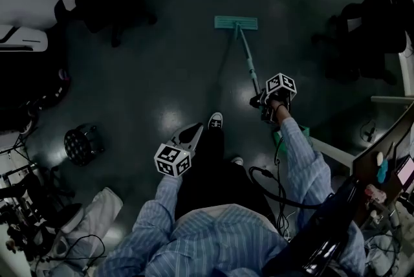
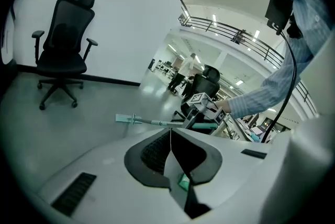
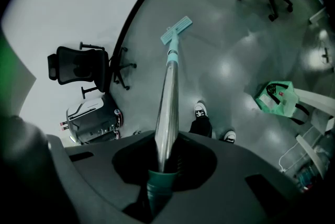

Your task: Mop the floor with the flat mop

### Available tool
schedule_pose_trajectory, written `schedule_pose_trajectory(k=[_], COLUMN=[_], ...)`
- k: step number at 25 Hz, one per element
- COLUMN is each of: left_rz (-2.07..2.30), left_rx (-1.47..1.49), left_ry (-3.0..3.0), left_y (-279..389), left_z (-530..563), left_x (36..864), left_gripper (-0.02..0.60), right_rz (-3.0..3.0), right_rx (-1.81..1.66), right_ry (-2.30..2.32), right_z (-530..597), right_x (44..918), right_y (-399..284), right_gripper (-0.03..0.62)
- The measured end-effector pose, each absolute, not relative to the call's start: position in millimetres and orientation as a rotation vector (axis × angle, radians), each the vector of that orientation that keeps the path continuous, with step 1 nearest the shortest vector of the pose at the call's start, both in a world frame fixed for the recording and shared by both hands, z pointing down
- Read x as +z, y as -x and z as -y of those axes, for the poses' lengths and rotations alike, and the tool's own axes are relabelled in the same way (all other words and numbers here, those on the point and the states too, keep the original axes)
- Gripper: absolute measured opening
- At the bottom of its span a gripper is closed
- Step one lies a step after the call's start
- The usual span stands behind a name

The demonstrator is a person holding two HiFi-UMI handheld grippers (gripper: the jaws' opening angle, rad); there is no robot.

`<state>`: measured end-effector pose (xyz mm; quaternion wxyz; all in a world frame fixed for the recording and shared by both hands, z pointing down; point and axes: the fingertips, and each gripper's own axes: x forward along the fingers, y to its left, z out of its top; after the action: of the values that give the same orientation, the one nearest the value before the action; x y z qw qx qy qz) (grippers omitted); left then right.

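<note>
On the grey floor (image 1: 162, 68), well ahead of the person's 2 shoes (image 1: 216, 120), the flat mop (image 1: 246, 52) rests with its teal head (image 1: 236, 22) flat on the surface. Its thin handle (image 1: 251, 65) slants back and up from the head to the right hand-held gripper (image 1: 262, 103). In the right gripper view, that hand-held gripper's (image 3: 162, 165) 2 jaws are closed around the handle (image 3: 168, 97) near its upper end, just above the teal grip (image 3: 157, 186). The metal shaft runs straight away from the jaws down to the head (image 3: 176, 29) on the floor.

The left hand-held gripper (image 1: 194, 131) hangs free beside the person's legs, apart from the mop. In its own view its jaws (image 2: 170, 147) are pressed together along 1 line with nothing between them. Beyond them lies the mop (image 2: 157, 123), with its head (image 2: 124, 119) on the floor and the other hand-held gripper (image 2: 196, 113) at the handle's far end.

A black office chair (image 2: 63, 55) stands by the white wall (image 2: 131, 19), well apart from the mop. A green bag (image 3: 276, 96) sits on the floor near the person's right side, and a round black object (image 1: 81, 143) lies to the left. Both of the person's arms are in striped blue sleeves (image 1: 304, 162).
</note>
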<state>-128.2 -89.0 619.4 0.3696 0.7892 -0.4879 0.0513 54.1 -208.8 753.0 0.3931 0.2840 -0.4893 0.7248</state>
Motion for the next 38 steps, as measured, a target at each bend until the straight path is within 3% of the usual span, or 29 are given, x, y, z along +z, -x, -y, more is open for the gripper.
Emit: schedule_pose_trajectory(k=[23,38], left_rz=[1.25,1.252], left_rx=[0.035,0.056], left_ry=[-2.172,-2.227], left_y=[-6.5,-31.8], left_z=[-86.4,-136.7], left_x=[566.0,554.1], left_gripper=[0.008,0.008], right_rz=[1.2,1.135], right_rx=[1.768,1.545], right_ry=[-0.613,-0.537], right_z=[-175.0,-293.9], right_x=[726.9,697.8], right_y=[-249.3,-350.9], right_gripper=[0.055,0.055])
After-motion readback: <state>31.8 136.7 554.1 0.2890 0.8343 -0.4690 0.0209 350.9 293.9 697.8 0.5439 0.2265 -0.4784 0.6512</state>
